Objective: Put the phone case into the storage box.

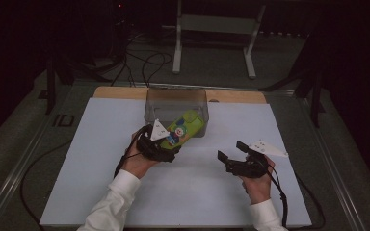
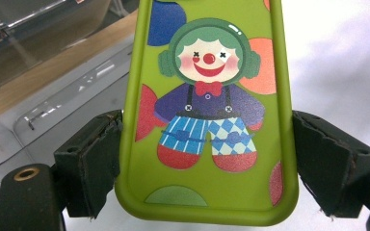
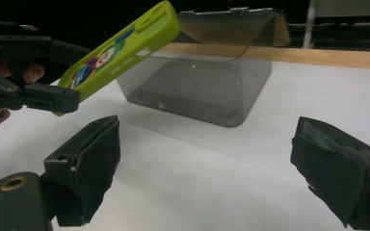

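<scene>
Left gripper (image 1: 169, 144) clamps the lime-green clown phone case (image 1: 183, 127) by its long edges, tilted up with its far end over the clear plastic bin's (image 1: 155, 103) near rim, likely for dropping inside, while right gripper (image 1: 231, 150) waits alongside, jaws wide and empty.

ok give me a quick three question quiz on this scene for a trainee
1. True or false: the left gripper is shut on the green phone case.
2. The right gripper stands: A) open with nothing between its pads, B) shut on the case, C) shut on the box.
3. Where does the case's far end sit relative to the clear box?

Key
1. True; both pads press its long edges.
2. A.
3. Over the box's near rim, tilted upward, held off the white tabletop.
</scene>
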`<state>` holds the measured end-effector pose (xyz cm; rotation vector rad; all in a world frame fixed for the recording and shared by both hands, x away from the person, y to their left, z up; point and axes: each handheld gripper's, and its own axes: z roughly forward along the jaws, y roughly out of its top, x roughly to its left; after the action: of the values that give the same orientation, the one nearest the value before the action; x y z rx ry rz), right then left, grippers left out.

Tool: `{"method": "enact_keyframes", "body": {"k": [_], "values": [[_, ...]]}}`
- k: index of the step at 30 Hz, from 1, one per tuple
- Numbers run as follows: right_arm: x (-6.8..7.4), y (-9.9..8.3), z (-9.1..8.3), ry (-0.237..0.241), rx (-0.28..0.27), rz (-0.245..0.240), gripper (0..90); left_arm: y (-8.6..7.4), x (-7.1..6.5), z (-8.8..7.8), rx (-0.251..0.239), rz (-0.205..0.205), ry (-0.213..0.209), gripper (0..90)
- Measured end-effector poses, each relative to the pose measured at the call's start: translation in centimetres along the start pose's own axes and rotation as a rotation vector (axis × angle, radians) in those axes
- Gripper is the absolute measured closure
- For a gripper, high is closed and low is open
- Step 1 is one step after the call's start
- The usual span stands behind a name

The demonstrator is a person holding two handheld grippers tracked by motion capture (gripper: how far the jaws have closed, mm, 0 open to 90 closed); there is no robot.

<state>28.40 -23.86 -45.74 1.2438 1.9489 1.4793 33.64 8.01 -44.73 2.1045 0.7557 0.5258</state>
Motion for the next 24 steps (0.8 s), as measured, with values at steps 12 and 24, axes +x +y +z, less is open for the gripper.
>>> {"method": "enact_keyframes", "body": {"k": [12, 24], "values": [[1.7, 0.5, -0.3, -0.115, -0.029, -0.093, 10.0, 0.6, -0.5, 0.0, -0.024, 0.001, -0.019, 15.9], [4.4, 0.6, -1.3, -0.194, -0.025, -0.192, 10.0, 0.8, -0.6, -0.5, -0.040, 0.002, -0.022, 15.9]]}}
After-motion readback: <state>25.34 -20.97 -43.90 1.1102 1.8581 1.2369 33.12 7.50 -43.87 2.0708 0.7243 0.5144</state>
